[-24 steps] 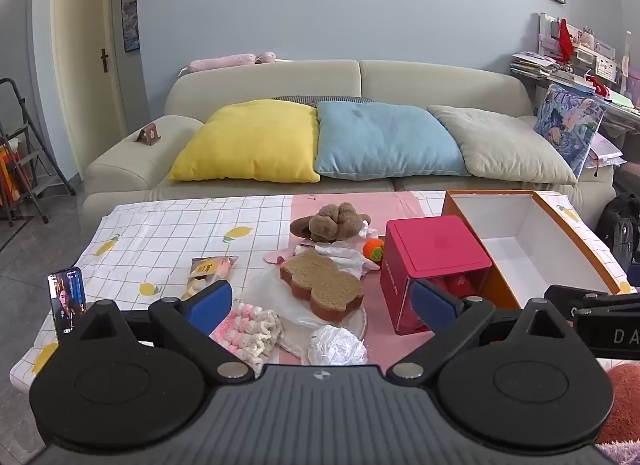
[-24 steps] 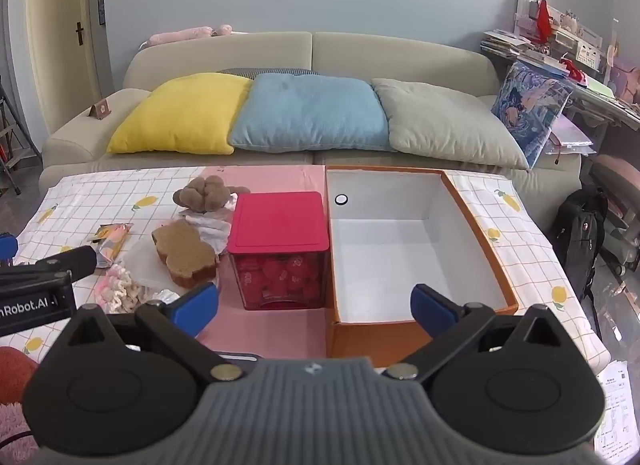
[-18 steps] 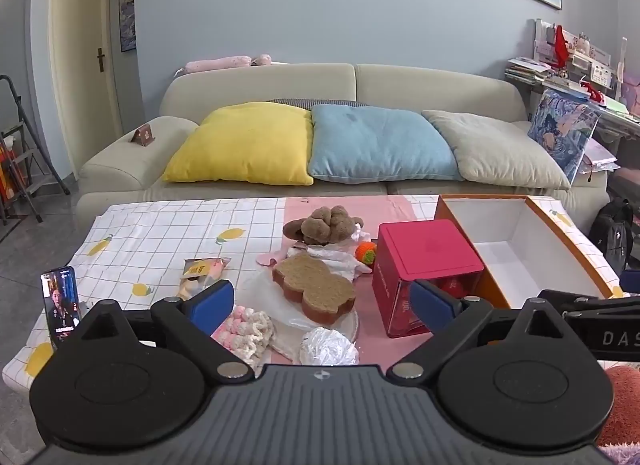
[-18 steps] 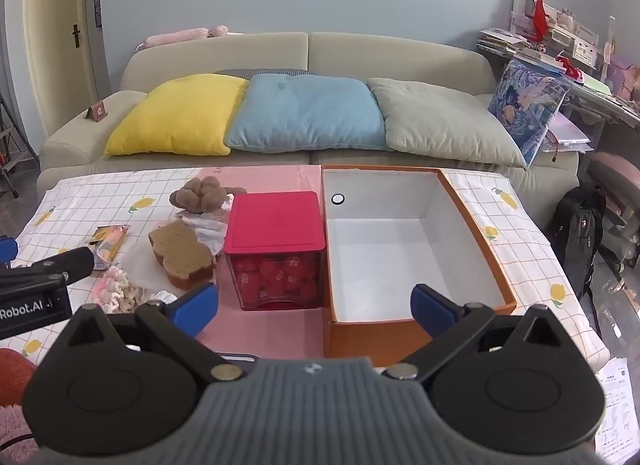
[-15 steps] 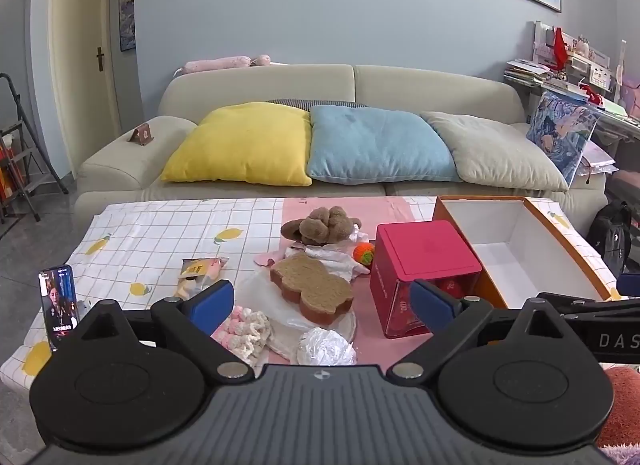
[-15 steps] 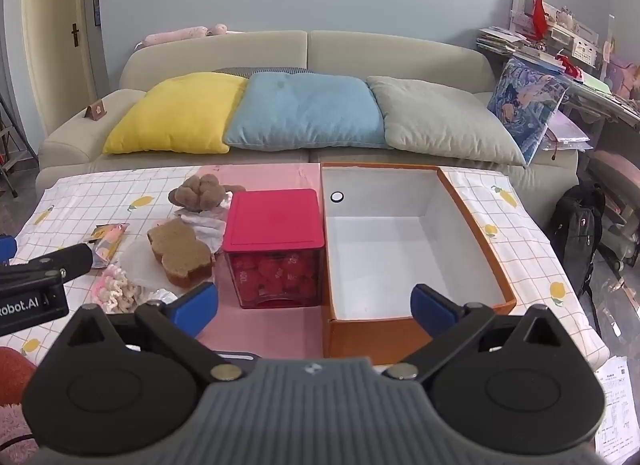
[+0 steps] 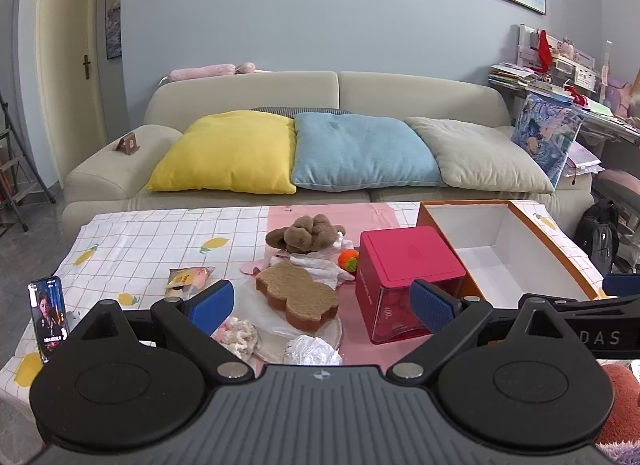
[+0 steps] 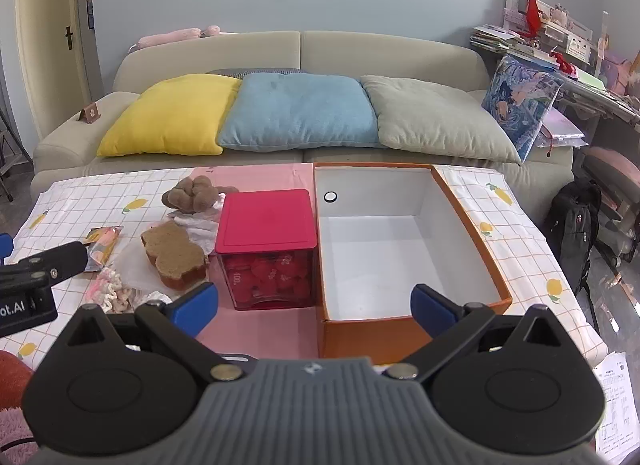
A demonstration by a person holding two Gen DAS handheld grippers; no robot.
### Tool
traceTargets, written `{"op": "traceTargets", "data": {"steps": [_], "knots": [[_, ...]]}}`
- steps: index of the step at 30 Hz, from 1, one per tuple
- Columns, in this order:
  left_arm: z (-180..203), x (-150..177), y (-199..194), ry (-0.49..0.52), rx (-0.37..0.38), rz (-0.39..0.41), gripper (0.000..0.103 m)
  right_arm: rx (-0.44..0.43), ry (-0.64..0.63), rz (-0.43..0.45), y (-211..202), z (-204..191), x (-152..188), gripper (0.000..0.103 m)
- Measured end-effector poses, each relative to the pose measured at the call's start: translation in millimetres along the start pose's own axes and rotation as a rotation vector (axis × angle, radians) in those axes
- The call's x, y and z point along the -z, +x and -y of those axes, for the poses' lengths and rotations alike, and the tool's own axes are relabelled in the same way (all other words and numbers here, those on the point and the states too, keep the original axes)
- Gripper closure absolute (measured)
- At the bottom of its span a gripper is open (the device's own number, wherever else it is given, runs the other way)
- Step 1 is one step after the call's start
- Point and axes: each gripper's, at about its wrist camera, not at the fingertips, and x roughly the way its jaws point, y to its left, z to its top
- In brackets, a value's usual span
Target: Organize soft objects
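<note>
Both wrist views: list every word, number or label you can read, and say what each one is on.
"DAS": on the right gripper, cut off by the frame edge.
"ot.AI": on the left gripper, start cut off.
"400.": on the red box, on pieces inside its clear wall.
Phone: screen captions too small to read.
Snack packet: print too blurred.
Paper sheet on the floor: too small.

Open box ahead, clutter to the left

Ahead of the right gripper (image 8: pixel 314 307) the orange box (image 8: pixel 472 225) gapes unobstructed; the red container (image 8: pixel 266 225) blocks its left.
</note>
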Motion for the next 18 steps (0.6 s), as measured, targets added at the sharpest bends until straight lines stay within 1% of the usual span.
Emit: {"op": "traceTargets", "data": {"steps": [18], "knots": [[-2.1,2.9,3.6,-0.012,0.002,-0.015,0.000,0.009,-0.003,-0.014,3.4,0.3,-0.1,0.003]]}}
